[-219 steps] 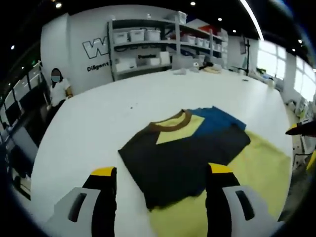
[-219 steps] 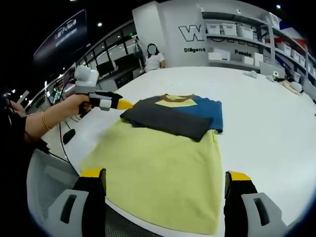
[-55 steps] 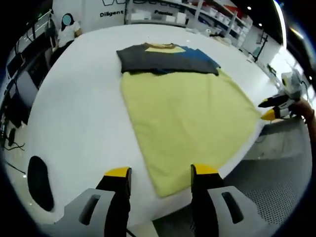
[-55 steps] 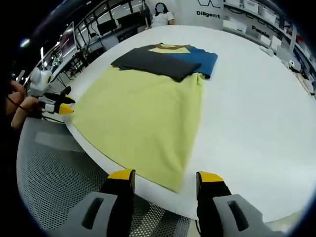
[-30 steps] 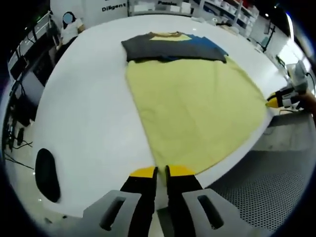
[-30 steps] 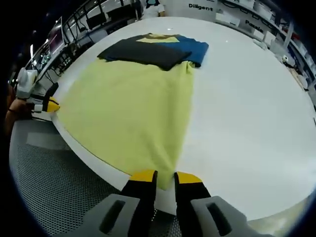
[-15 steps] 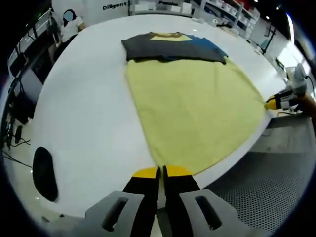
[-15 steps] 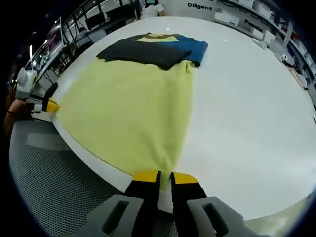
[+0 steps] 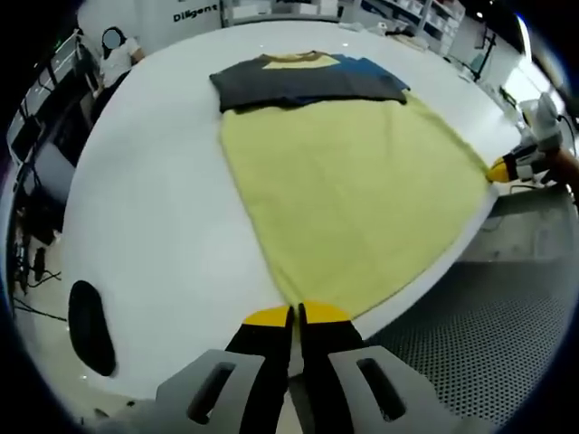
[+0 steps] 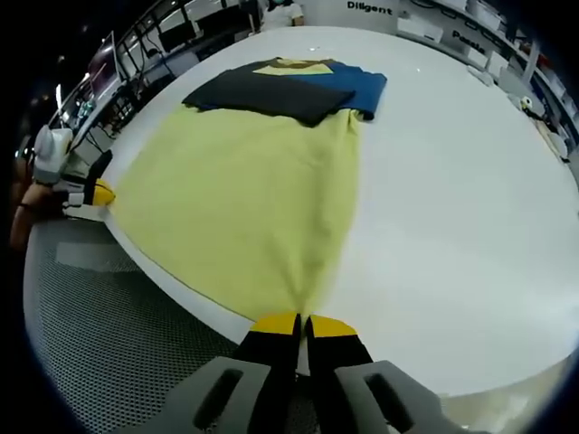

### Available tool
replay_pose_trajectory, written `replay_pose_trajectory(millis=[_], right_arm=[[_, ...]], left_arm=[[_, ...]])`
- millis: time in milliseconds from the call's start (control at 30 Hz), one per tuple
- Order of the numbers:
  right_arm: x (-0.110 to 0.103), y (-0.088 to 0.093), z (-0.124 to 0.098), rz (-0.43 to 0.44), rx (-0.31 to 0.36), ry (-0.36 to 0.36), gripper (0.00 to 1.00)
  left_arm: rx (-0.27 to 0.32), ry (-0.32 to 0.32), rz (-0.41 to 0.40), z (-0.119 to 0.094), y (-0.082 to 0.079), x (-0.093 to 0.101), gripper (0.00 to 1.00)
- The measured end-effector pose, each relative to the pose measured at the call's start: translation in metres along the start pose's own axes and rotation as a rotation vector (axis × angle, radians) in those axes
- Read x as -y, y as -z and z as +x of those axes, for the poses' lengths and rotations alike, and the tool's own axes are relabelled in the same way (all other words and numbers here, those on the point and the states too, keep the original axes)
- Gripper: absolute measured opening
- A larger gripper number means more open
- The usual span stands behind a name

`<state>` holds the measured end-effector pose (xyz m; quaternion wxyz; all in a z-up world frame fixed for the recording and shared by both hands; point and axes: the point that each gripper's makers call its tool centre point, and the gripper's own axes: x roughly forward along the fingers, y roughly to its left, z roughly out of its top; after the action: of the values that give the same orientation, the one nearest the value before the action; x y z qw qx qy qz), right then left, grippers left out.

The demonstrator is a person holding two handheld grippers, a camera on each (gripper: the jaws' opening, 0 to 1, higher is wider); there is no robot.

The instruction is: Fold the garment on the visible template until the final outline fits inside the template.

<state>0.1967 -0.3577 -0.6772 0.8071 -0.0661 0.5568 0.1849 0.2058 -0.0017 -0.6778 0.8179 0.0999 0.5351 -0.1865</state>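
Note:
A yellow garment (image 9: 344, 199) lies flat on the white table (image 9: 154, 208), hem towards me. Its far end is covered by a folded dark grey part (image 9: 271, 86) and a blue part (image 9: 366, 68). My left gripper (image 9: 297, 312) is shut on the near hem corner. In the right gripper view the same garment (image 10: 244, 199) stretches away, with the dark (image 10: 262, 90) and blue (image 10: 362, 86) parts at its far end. My right gripper (image 10: 301, 321) is shut on the other hem corner, where the cloth bunches slightly. Each gripper also shows across the hem: the right one (image 9: 502, 169), the left one (image 10: 95, 193).
The table's near edge (image 10: 181, 298) runs just under the hem, and grey perforated flooring (image 9: 479, 316) lies beyond it. A dark oval object (image 9: 90, 325) sits off the table's left side. Shelves and a person stand far behind the table.
Both grippers came from the folded far end to the hem corners and shut on them. In the last half second the jaws stay shut and the corners are drawn slightly towards me.

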Motion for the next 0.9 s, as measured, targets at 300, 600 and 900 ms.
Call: replay_pose_trajectory(millis=[300, 600, 900], right_arm=[[-0.002, 0.007, -0.008, -0.008, -0.036, -0.006, 0.0], [-0.005, 0.015, -0.012, -0.022, -0.081, -0.01, 0.0], [-0.008, 0.021, -0.015, -0.004, -0.101, -0.017, 0.0]], left_arm=[[-0.041, 0.021, 0.037, -0.003, 0.008, 0.006, 0.01], [-0.066, 0.038, 0.013, -0.006, 0.016, 0.011, 0.01], [-0.075, 0.044, -0.001, -0.009, 0.02, 0.013, 0.01]])
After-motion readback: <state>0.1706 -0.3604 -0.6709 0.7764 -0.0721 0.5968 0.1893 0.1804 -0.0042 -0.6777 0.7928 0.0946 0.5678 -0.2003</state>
